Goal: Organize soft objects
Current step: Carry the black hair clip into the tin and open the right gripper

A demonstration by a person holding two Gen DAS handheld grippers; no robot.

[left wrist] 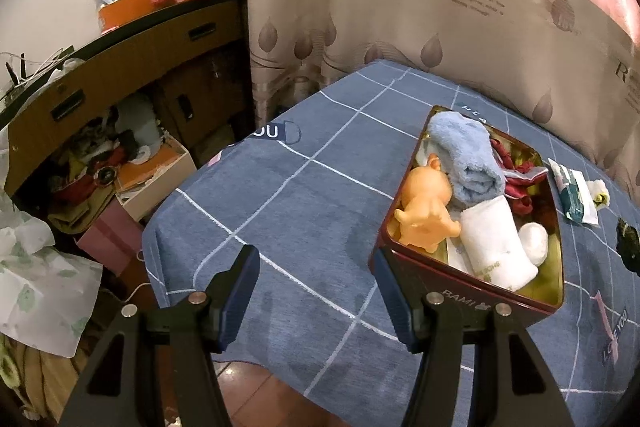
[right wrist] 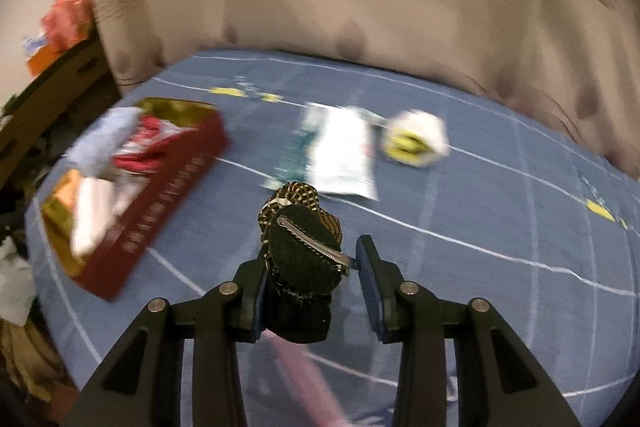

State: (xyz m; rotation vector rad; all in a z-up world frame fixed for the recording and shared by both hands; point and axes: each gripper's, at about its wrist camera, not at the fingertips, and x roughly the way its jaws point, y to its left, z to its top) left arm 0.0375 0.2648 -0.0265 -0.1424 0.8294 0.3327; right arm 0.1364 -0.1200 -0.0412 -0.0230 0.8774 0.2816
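Several soft items already fill the red tin (left wrist: pixel 472 269); the right gripper (right wrist: pixel 316 277) pinches a black hair clip (right wrist: pixel 306 247), the left gripper (left wrist: pixel 316 291) is spread empty, and a white packet (right wrist: pixel 344 155) and flower (right wrist: pixel 414 139) lie far right.

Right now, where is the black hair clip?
In the right wrist view, the black hair clip sits between the fingers of the right gripper, held above the blue checked tablecloth, to the right of the red tin.

Red tin (left wrist: pixel 460 269) of rolled towels (left wrist: pixel 466 157) and orange toy (left wrist: pixel 426 213) on blue cloth (left wrist: pixel 280 187)
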